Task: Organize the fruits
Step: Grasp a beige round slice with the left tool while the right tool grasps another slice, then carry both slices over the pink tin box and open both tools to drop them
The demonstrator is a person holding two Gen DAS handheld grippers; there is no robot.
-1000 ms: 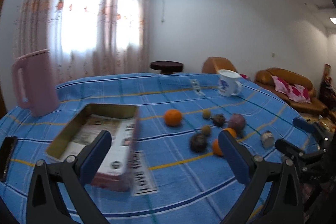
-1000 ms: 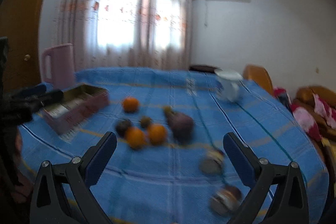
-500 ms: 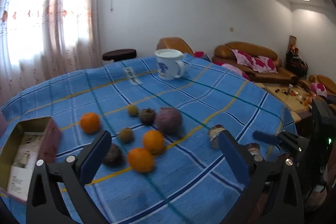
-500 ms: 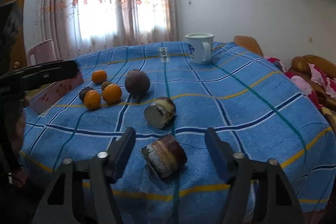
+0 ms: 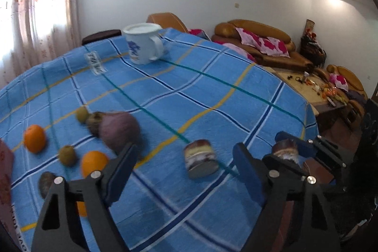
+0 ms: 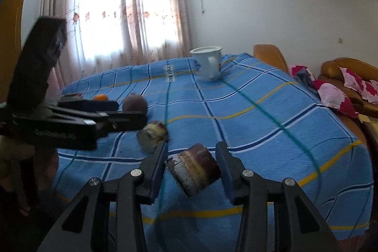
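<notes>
Two short brown-and-cream banded cylinders, one (image 6: 195, 168) lying between closing right tool (image 6: 192, 169) pads, apparently untouched; other (image 5: 200, 158) beyond closing, empty left tool (image 5: 182, 171); blue checked tabletop (image 6: 271, 110).

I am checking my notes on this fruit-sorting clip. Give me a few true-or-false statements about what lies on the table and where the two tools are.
1. A white mug stands upright at the table's far side. True.
2. The right tool has a cut cylindrical piece between its fingers. True.
3. The left tool is clamped on an orange. False: nothing sits between its closing jaws; the oranges lie on the cloth.
4. The tablecloth is plain red. False: it is blue, checked.
</notes>
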